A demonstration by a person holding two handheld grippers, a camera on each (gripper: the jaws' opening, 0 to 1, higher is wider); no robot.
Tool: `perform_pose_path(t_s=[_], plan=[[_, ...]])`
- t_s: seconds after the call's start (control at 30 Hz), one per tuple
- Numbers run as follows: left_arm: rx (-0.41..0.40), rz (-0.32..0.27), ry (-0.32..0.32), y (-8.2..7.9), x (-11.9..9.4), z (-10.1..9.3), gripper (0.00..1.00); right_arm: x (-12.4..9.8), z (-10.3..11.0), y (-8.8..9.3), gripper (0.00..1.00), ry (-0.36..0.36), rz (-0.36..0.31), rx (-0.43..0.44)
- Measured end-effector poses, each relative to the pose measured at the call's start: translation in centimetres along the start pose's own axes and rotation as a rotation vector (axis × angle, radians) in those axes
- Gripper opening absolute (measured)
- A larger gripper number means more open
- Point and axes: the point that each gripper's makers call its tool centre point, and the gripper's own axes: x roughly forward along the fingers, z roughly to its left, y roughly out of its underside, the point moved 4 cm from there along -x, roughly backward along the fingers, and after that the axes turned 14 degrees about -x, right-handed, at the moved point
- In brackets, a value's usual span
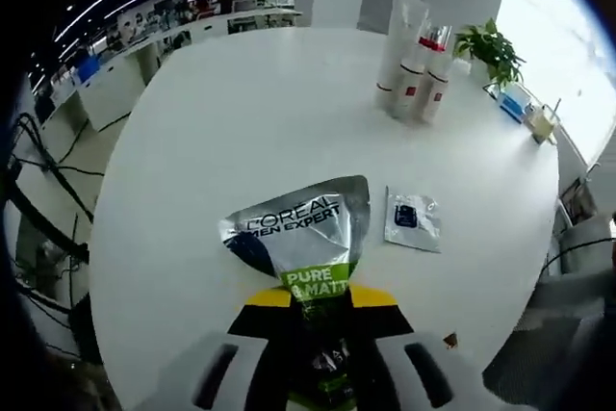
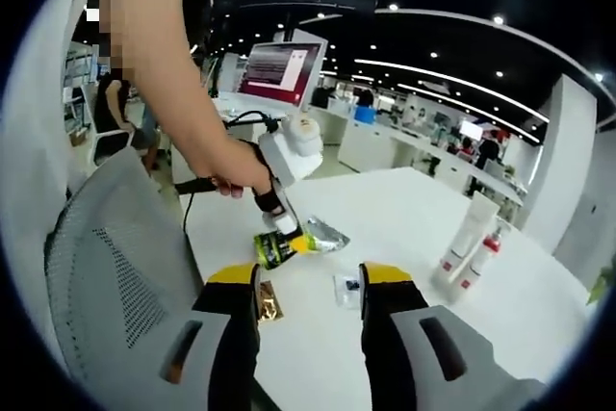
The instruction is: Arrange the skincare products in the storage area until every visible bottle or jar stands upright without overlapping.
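While my left gripper clamps its fingers on the green end of the silver tube, the tube's flat crimped end fans out ahead of me over the white tabletop, printed with dark lettering and a green band. In the right gripper view the same tube hangs from my left gripper, held in a hand, low over the tabletop; whether its end touches the surface I cannot tell. Just beside the tube lies a small silver sachet with a dark square on it, flat on the tabletop. Well apart from both, toward the far edge, a cluster of white bottles with red markings stands upright, close together, and a potted plant stands beyond them.

My right gripper holds nothing: its yellow-tipped fingers stand wide apart above the tabletop, with the sachet showing between them. A small gold packet lies near my left finger. A grey mesh chair stands beside the tabletop.
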Motion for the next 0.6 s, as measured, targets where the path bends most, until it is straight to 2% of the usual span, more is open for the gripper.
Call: perform_pose_path(t_s=[0.1,0.13,0.23,0.3,0.37,0.47,0.5,0.6], plan=[[-0.113,-0.076,0.110,-0.4,-1.8,-2.0,0.15,0.0,-0.1,-0.1,0.35,-0.016,-0.019,0.070],[-0.127,-0.111,0.167,-0.4,-2.7,-3.3,0.15,0.0,-0.4,-0.1,0.36,-0.004,-0.027,0.107],[-0.123,-0.172,0.277,0.1,-4.8,-5.9,0.14,-0.5,-1.5,-0.5,0.39,0.031,-0.078,0.192],[-0.123,-0.176,0.330,1.0,-6.1,-7.2,0.14,-0.7,-1.9,-0.7,0.40,0.044,-0.106,0.231],[-0.125,-0.172,0.347,1.8,-6.8,-7.9,0.13,-0.9,-2.3,-1.1,0.41,0.059,-0.140,0.261],[-0.132,-0.177,0.408,2.8,-8.1,-8.9,0.13,-1.4,-2.8,-1.8,0.44,0.074,-0.206,0.328],[-0.148,-0.180,0.438,3.0,-8.4,-9.3,0.13,-1.4,-2.9,-2.0,0.44,0.073,-0.230,0.336],[-0.141,-0.192,0.463,3.7,-9.4,-9.9,0.12,-1.8,-2.9,-2.7,0.40,0.070,-0.280,0.356]])
